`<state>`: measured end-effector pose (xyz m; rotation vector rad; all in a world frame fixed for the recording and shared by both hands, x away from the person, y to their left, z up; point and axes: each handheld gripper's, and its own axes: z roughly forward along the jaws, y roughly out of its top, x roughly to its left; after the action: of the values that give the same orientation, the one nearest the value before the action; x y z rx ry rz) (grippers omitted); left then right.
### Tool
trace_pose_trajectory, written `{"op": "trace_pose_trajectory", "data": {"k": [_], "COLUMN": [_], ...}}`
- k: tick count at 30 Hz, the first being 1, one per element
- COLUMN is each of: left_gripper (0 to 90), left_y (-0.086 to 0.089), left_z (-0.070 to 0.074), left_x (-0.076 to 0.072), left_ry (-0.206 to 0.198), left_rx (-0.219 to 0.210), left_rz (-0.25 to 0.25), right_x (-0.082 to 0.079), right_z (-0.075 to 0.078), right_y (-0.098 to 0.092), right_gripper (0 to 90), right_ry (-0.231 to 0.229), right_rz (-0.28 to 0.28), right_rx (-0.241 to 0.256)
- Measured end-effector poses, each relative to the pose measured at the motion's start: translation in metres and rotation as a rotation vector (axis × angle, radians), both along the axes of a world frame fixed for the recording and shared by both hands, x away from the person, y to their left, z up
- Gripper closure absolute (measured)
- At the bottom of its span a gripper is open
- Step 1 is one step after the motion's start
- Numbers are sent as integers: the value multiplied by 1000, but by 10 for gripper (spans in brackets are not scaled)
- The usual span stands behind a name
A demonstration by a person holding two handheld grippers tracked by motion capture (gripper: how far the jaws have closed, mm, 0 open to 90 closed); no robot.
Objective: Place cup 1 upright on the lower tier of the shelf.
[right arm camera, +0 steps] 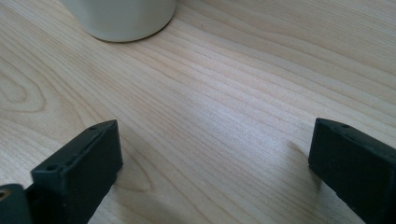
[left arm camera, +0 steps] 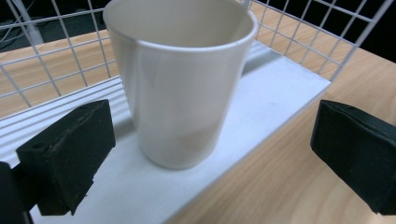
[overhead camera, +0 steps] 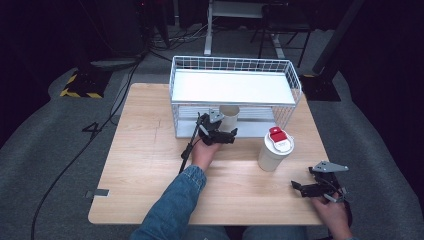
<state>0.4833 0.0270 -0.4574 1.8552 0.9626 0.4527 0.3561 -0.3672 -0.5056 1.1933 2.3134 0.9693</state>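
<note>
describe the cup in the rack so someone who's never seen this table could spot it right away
At the far side of the wooden table stands a white wire rack with two shelves. On the lower shelf, at its open front edge, stands the open cup, between the spread jaws of the left tool. Unlike the lidded cup out on the table, with its red-tabbed lid, this one is plain cream and lidless.

Your light wooden bench (overhead camera: 150,170) fills the middle of the high view, standing on grey carpet. On it, toward the upper centre of the frame, sits a white wire rack (overhead camera: 235,95) with a white shelf on top and a white base board below. An open white cup (overhead camera: 229,118) stands on that base board, at the rack's front. Right of centre, a white cup with a red-and-white lid (overhead camera: 274,149) stands directly on the wood, apart from the rack.
</note>
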Motion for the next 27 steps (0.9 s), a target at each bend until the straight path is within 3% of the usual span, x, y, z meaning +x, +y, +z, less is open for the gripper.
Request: {"op": "trace_pose_trajectory", "data": {"k": [7,10,13,19,27], "left_gripper": [5,4,3,2,3], "left_y": [11,17,24,38,63], "left_z": [10,17,24,33,41], "left_x": [-20,-28,-36,-50,-73], "left_ry": [-16,-41,-53,-46,-66], "left_rx": [-8,8,-4,-12,28], "left_rz": [-21,-36,-48,-63,-46], "right_x": [0,0,0,0,0], "right_z": [0,0,0,0,0], "right_y": [0,0,0,0,0], "right_gripper": [29,29,29,29,29], "right_ry": [0,0,0,0,1], "right_rz": [0,0,0,0,0], "right_rx": [0,0,0,0,1]}}
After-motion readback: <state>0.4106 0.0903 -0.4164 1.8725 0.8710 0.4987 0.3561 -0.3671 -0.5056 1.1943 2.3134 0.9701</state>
